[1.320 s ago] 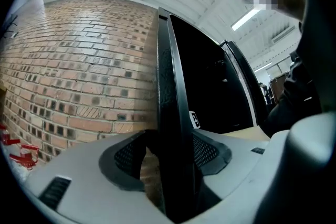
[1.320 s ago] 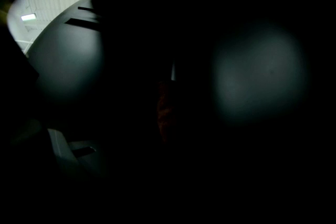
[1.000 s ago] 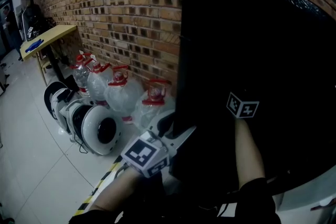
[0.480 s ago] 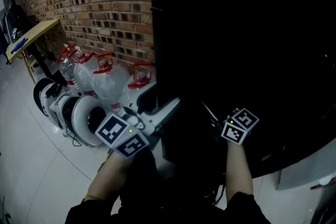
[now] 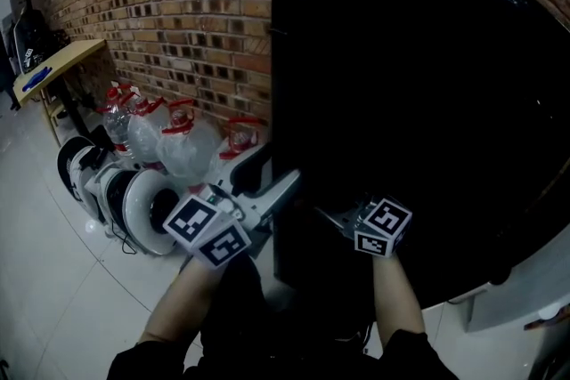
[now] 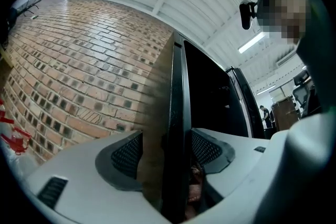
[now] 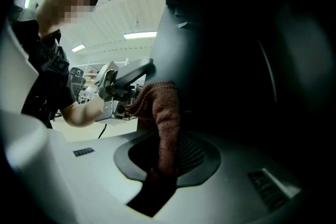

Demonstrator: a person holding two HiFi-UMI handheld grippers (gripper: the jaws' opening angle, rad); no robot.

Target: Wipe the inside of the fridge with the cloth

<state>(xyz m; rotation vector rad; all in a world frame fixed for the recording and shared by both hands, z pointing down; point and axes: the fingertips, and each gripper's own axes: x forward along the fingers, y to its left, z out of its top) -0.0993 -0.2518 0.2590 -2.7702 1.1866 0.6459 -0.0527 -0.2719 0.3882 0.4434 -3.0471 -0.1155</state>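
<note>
Opening the fridge: the step you seem to be on. No wiping has begun, as far as the views show.
Head view, fridge (image 5: 419, 102): tall and black, standing against the brick wall (image 5: 178, 13). Its inside does not show.
Head view, left tool (image 5: 272, 182): at the door edge (image 5: 276, 120) on the fridge's left side.
Head view, right tool (image 5: 331, 216): low in front of the black face, near the left tool.
Head view, other stock: water bottles (image 5: 183, 147) and white round machines (image 5: 134, 200) sit on the floor (image 5: 53, 280) beside the fridge. A tabletop (image 5: 58, 62) stands further back.
Left gripper view, left tool: the jaws are astride the door edge (image 6: 176, 113) and have just been opening. A thin gap shows at one pad, so I judge it no firm clamp.
Right gripper view, right tool: closed on the cloth (image 7: 165, 123), a reddish-brown knit standing up out of the jaws, close before the dark fridge.
Done: the cloth is in your tool and you are at the door.
Left: swinging the door wide, reaching in, and wiping every inside surface.
</note>
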